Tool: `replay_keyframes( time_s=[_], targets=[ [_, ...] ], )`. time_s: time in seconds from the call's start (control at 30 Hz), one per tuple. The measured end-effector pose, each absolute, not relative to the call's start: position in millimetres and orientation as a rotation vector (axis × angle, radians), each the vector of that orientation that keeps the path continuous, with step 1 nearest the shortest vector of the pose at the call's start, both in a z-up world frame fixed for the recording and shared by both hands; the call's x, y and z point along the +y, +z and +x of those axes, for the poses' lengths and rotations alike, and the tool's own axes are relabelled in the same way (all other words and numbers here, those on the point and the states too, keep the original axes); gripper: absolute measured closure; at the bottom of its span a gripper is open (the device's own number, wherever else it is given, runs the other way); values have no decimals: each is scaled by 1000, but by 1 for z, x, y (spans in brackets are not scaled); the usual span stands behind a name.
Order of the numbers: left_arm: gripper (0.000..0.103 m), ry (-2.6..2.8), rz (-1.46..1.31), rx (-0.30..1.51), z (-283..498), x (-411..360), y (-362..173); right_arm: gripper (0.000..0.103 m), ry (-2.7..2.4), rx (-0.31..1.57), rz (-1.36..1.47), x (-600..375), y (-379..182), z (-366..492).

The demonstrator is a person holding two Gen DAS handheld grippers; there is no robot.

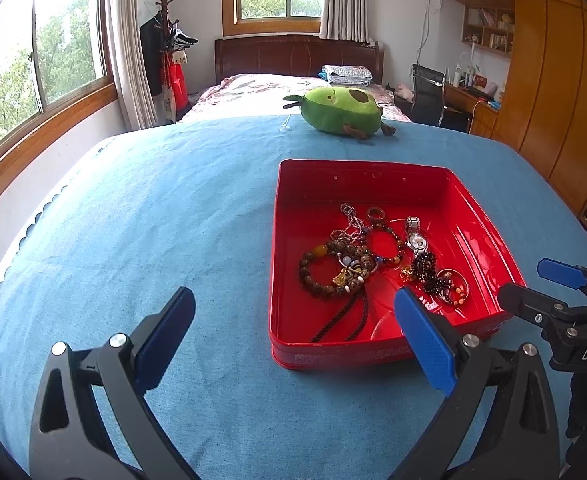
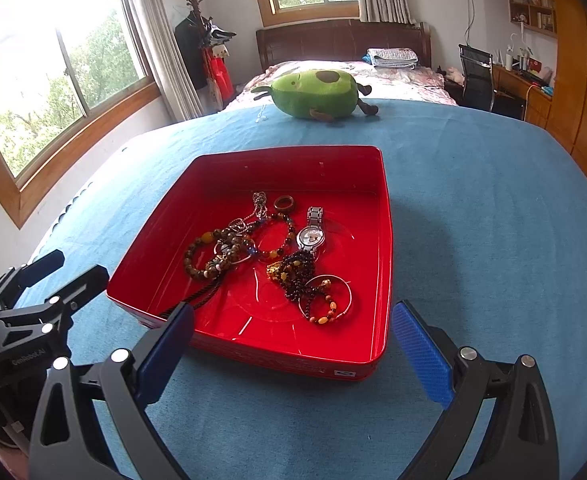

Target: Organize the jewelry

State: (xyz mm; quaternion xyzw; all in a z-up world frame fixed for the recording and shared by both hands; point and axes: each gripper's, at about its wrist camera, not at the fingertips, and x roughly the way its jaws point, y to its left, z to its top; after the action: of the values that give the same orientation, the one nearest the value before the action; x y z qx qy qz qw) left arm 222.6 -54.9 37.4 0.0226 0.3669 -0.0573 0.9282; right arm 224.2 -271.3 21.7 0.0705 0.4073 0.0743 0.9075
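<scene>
A red tin tray (image 1: 489, 224) (image 2: 381, 208) lies on a blue cloth. Inside it sit a brown bead bracelet (image 1: 313, 276) (image 2: 197, 260), a silver watch (image 1: 415, 240) (image 2: 311, 234), a thin chain (image 1: 349, 216) (image 2: 259, 202), a brown ring (image 1: 375, 213) (image 2: 284, 202), dark beads (image 1: 427, 270) (image 2: 299, 272) and a wire hoop bracelet (image 2: 325, 300). My left gripper (image 1: 293, 340) is open and empty, hovering before the tray's near left corner. In the right wrist view my right gripper (image 2: 293, 344) is open and empty at the tray's near edge. Each gripper shows in the other's view: the right gripper (image 1: 533, 280), the left gripper (image 2: 75, 268).
A green avocado plush toy (image 1: 339, 110) (image 2: 317, 94) lies at the far edge of the blue cloth (image 1: 153, 220) (image 2: 493, 220). Behind are a bed, a coat rack, windows, a desk with a chair and wooden cupboards.
</scene>
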Motion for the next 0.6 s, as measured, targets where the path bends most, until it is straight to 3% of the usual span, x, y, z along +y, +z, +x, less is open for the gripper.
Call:
replay_keyframes(
  time_s=[0.6],
  targets=[
    [4, -126, 48, 757, 223, -57, 36, 4, 156, 851, 142, -272, 15, 226]
  ],
)
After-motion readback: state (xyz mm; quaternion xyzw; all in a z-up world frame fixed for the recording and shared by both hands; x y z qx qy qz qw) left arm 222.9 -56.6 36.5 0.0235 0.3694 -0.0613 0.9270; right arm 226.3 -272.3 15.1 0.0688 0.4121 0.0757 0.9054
